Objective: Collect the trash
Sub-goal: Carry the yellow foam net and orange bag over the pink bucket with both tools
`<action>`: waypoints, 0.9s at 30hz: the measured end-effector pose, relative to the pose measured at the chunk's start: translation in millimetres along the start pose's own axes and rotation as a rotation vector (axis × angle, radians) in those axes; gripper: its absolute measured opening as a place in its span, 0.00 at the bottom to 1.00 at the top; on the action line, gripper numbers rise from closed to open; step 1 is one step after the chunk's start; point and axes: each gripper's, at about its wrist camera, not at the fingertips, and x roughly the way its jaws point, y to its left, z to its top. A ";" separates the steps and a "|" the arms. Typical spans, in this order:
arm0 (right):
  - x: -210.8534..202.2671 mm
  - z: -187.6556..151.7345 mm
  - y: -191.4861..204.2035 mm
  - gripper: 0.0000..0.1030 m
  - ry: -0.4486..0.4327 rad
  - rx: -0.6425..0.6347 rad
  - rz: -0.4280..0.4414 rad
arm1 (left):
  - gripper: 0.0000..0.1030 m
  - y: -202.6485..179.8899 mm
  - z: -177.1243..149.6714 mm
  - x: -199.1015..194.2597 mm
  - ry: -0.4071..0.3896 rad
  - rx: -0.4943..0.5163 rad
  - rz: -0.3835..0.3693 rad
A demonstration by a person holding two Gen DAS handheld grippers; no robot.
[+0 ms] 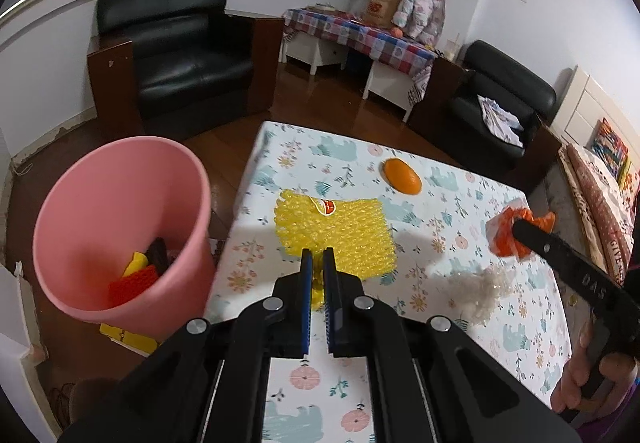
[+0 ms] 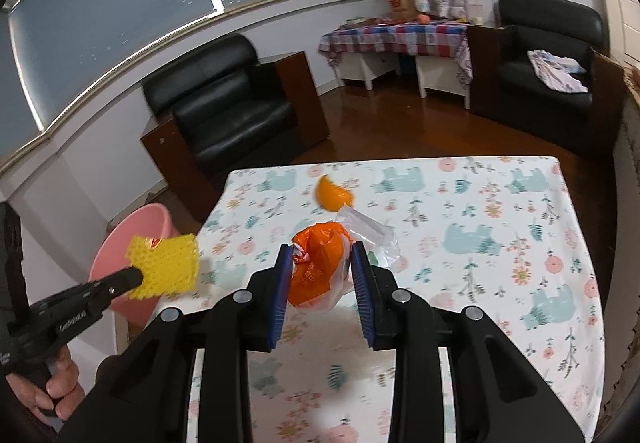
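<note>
The pink bin point(image 1: 120, 227) beside the bench point(image 1: 520, 323) already holds some scraps. The left claw point(image 1: 318, 263) pinches the yellow foam net point(image 1: 336, 227), and the right claw point(image 2: 320, 275) squeezes an orange bag point(image 2: 320, 263), both lifted off the bench. An orange peel point(image 1: 402, 171) and a clear wrapper point(image 1: 480, 287) remain there.

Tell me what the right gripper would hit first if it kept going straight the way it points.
Probably the table, near the orange piece, though depth is unclear. The right gripper is angled down, shut on the orange bag.

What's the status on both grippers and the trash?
Left gripper shut on yellow foam net. Right gripper shut on orange plastic bag. Pink bin unobstructed.
</note>
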 end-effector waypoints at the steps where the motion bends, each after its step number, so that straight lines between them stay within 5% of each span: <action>1: 0.1 -0.5 4.2 0.30 0.003 -0.006 0.006 | 0.04 3.1 0.3 -2.2 -0.004 -0.004 0.005; 27: 37.2 4.9 130.3 0.30 0.117 -0.148 0.220 | 0.04 123.5 9.2 -50.0 -0.116 -0.159 0.142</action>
